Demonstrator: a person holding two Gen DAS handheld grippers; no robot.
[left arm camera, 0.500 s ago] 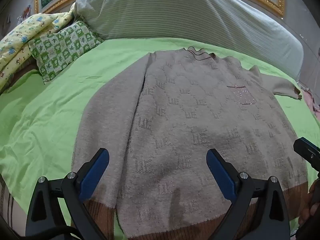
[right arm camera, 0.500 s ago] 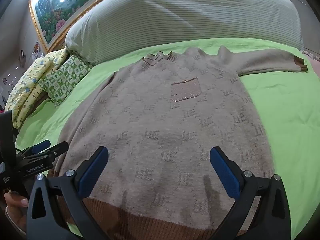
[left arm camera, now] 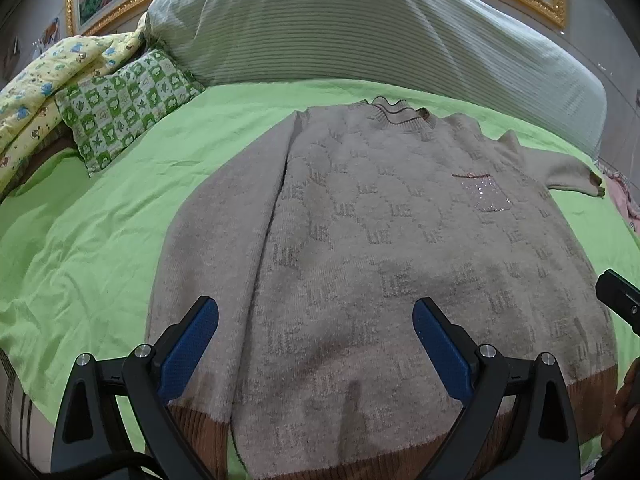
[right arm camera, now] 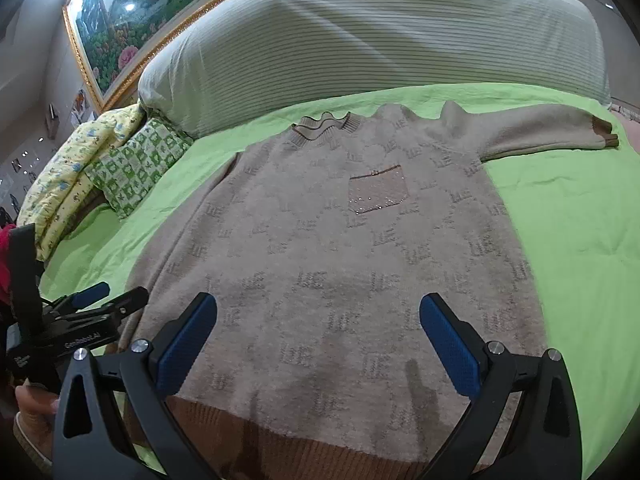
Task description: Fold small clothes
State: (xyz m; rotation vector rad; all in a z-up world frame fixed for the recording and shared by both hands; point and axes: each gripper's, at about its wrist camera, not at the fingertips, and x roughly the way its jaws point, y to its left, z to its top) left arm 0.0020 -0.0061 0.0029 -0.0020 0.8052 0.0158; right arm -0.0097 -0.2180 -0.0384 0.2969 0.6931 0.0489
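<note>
A beige knitted sweater [left arm camera: 380, 232] [right arm camera: 340, 248] with a brown hem and a sparkly chest pocket [right arm camera: 378, 194] lies flat, front up, on the green bedsheet [left arm camera: 88, 240]. Its left sleeve lies folded in along the body; the right sleeve [right arm camera: 548, 132] stretches out sideways. My left gripper [left arm camera: 316, 344] hangs open above the hem, nothing between its blue pads. My right gripper [right arm camera: 318, 342] is open too, over the lower part of the sweater. The left gripper's body [right arm camera: 80, 320] shows at the left edge of the right wrist view.
A large striped bolster [left arm camera: 380, 28] [right arm camera: 380, 40] runs across the head of the bed. A green patterned pillow [left arm camera: 124, 108] and a yellow printed quilt [left arm camera: 44, 80] lie at the far left. A gold-framed painting [right arm camera: 132, 12] hangs behind. A hand [right arm camera: 32, 412] holds the left gripper.
Both views have shifted only slightly; the sweater lies as before and both grippers stay open.
</note>
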